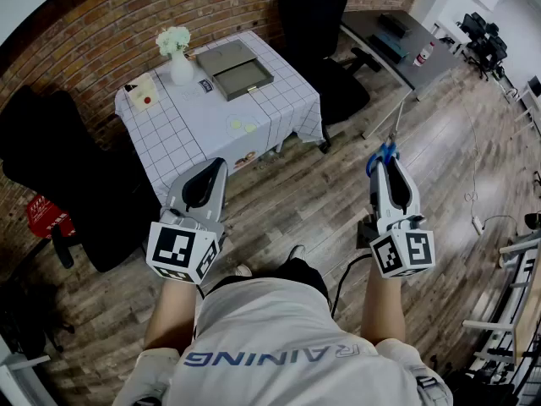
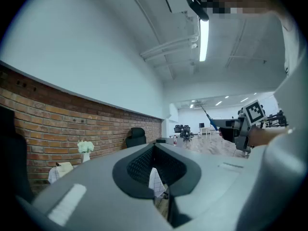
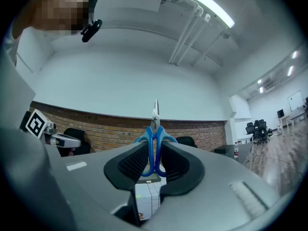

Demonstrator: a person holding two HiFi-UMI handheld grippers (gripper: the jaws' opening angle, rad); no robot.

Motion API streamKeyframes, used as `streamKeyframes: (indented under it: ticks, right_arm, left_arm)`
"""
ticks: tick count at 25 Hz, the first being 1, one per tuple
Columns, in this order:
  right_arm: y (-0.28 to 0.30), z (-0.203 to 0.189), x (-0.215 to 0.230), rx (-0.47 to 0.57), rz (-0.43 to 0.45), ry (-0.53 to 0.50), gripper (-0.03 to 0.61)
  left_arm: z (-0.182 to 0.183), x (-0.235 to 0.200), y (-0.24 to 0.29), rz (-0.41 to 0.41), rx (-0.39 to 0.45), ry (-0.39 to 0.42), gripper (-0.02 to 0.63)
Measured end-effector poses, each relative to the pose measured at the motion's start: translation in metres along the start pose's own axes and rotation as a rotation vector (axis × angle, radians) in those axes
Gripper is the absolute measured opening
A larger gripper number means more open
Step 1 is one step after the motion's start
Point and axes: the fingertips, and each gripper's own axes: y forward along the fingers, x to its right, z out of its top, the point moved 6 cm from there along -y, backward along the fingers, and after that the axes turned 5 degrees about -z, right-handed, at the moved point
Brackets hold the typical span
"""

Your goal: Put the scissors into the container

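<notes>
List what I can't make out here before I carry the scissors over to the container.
- Container interior: too small in the head view. In the right gripper view, the scissors and the right hand-held gripper cover most of it.
- Small items on the tablecloth: too small to identify in the head view.
- Tablecloth in the left gripper view: mostly hidden behind the left hand-held gripper.

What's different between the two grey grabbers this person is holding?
The right gripper clamps blue scissors, blades up; the left gripper holds nothing, jaws apart. The left gripper sits nearer the checked table; the right gripper is over bare floor. Both are grey with marker cubes.
</notes>
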Motion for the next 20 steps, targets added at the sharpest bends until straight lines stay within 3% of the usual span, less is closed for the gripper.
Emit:
streamKeyframes:
  ticks: [15, 20]
  right_arm:
    - [0.023, -0.009, -0.002, -0.017, 0.004, 0.004, 0.104]
    - [0.037, -0.013, -0.008, -0.009, 0.018, 0.051, 0.104]
  left_arm:
    - [-0.002, -0.020, 0.015, 0.008, -0.002, -0.015, -0.002]
    - [-0.003, -0.034, 0.013, 0.026, 0.001, -0.014, -0.002]
